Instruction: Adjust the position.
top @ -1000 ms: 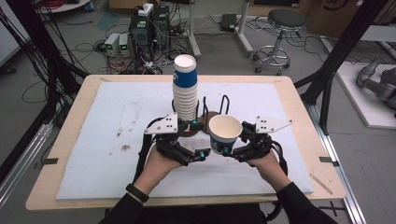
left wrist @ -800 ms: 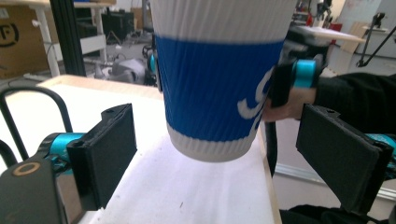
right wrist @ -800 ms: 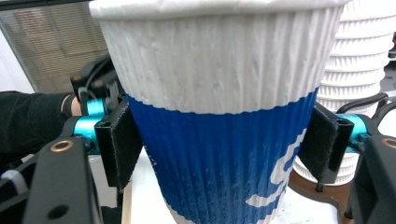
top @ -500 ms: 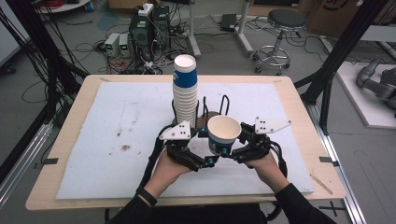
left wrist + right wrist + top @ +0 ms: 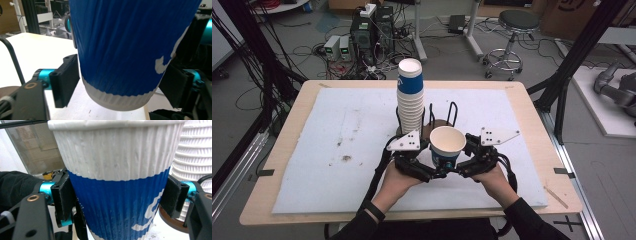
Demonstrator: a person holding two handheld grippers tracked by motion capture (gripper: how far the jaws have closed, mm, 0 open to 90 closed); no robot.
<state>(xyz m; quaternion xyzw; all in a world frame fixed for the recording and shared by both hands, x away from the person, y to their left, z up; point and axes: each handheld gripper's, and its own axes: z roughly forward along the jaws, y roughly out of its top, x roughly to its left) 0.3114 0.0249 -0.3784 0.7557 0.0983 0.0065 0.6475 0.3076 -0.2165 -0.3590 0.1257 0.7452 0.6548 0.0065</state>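
High view: the paper cup (image 5: pixel 447 146) stands upright above the white mat (image 5: pixel 327 145), held between the two grippers just in front of the tall stack of cups (image 5: pixel 410 95). The left gripper (image 5: pixel 432 172) has swung in since a second ago, when it sat off to the side of the cup; its jaws now sit at the cup's lower wall. The right gripper (image 5: pixel 460 167) holds from the other side as before. My reading is that the cup is being passed from one gripper to the other, or steadied by both.

Left gripper view: the blue ribbed wall and pale base of the cup lie between the pads (image 5: pixel 66 80). The near pad stands just beside the wall with a sliver of gap, and the far pad is hard to judge, so I cannot tell whether this gripper has closed on the cup.

Right gripper view: both pads (image 5: pixel 62 197) press the blue band below the white upper part of the cup, so this gripper is clenched on it. The stack rises just past the far pad on its dark round base (image 5: pixel 172 218).

The wire loops (image 5: pixel 452 112) of the holder stand just beyond the fingertips, and the stack is close enough that a forward push could knock it. A stool (image 5: pixel 512 30) and computer boxes (image 5: pixel 367 35) lie on the floor well apart.
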